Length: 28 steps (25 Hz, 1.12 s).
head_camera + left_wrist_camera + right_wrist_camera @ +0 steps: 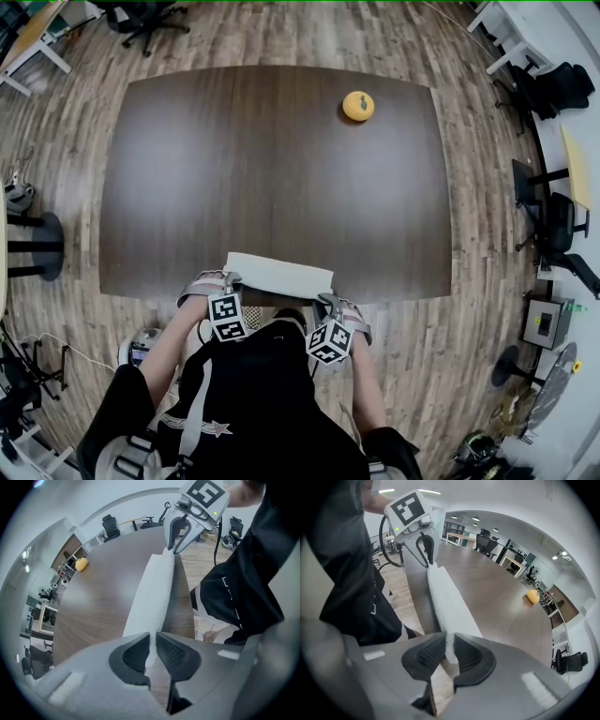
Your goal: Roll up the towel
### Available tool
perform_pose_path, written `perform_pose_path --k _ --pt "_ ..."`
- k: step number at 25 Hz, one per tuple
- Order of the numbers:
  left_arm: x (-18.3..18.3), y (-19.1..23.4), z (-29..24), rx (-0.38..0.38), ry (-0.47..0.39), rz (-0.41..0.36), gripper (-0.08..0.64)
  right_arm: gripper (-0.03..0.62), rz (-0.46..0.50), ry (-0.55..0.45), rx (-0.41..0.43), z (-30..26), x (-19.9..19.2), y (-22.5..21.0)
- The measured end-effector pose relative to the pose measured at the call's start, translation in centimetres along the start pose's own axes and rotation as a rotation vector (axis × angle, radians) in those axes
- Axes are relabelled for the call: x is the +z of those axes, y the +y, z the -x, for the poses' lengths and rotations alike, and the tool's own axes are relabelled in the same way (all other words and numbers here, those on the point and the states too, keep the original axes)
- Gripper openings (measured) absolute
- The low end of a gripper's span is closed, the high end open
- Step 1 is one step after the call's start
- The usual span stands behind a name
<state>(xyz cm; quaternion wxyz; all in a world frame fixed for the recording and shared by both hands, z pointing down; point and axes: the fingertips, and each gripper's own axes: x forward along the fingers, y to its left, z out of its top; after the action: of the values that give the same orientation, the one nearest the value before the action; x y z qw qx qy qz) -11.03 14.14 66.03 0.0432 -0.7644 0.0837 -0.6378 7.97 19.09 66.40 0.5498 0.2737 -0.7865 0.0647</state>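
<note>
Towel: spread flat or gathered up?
Gathered: the towel is a narrow band at the table's near edge, ends pinched by the left gripper and right gripper. Rolled or folded: cannot tell.

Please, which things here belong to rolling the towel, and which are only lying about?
For the job: white towel, left tool shut on one end, right tool shut on the other.
Lying about: yellow fruit far across the table, office chair.

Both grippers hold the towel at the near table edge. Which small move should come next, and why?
Probably turn the held edge over, away from the person, to start the roll: the left gripper and right gripper are each shut on one end of the towel, which stretches along the near edge of the table, not yet rolled.
</note>
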Motion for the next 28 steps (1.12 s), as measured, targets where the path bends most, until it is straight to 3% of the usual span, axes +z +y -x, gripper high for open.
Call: perform_pose_path --k 28 --pt "0.8 4.5 -2.1 -0.007 0.010 0.033 0.058 0.064 -0.007 -0.009 0.038 -2.2 1.1 -4.6"
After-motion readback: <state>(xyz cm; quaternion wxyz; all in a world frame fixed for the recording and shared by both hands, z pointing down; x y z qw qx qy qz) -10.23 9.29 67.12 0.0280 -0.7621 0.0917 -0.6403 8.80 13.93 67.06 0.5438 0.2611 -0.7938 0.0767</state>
